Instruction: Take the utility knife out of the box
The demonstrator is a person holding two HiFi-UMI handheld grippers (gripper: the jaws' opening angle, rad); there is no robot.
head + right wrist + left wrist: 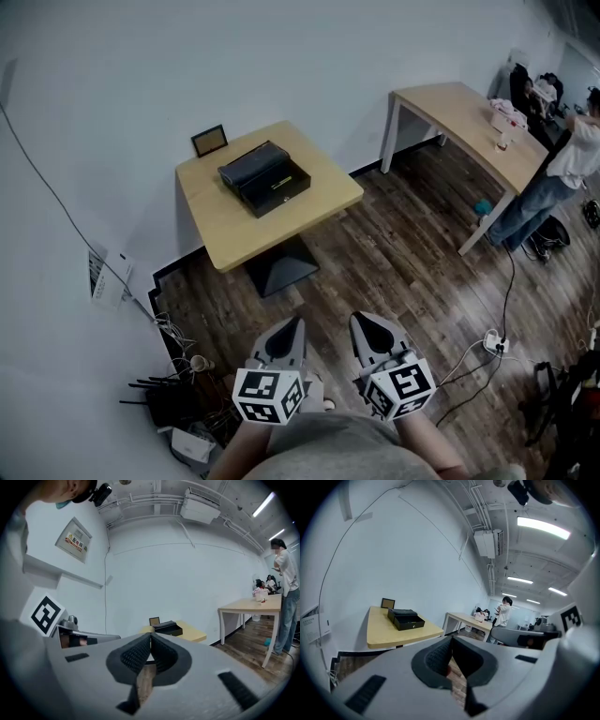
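Note:
A black box (pixel 265 178) lies open on a small wooden table (pixel 309 211) across the room, its lid folded back. Inside it lies a thin yellowish item (pixel 279 185), too small to identify. My left gripper (pixel 297 322) and right gripper (pixel 359 319) hang side by side low in the head view, far short of the table, both shut and empty. In the left gripper view the jaws (pixel 451 641) meet, with the box (pixel 405 619) far ahead. The right gripper view shows its closed jaws (pixel 150 637) pointing at the box (pixel 167 628).
A small dark frame (pixel 209 141) stands behind the box near the wall. A longer wooden table (pixel 469 117) stands at the right, with a person (pixel 562 173) beside it. Cables and devices (pixel 178 398) clutter the floor at the lower left. A power strip (pixel 494 343) lies at the right.

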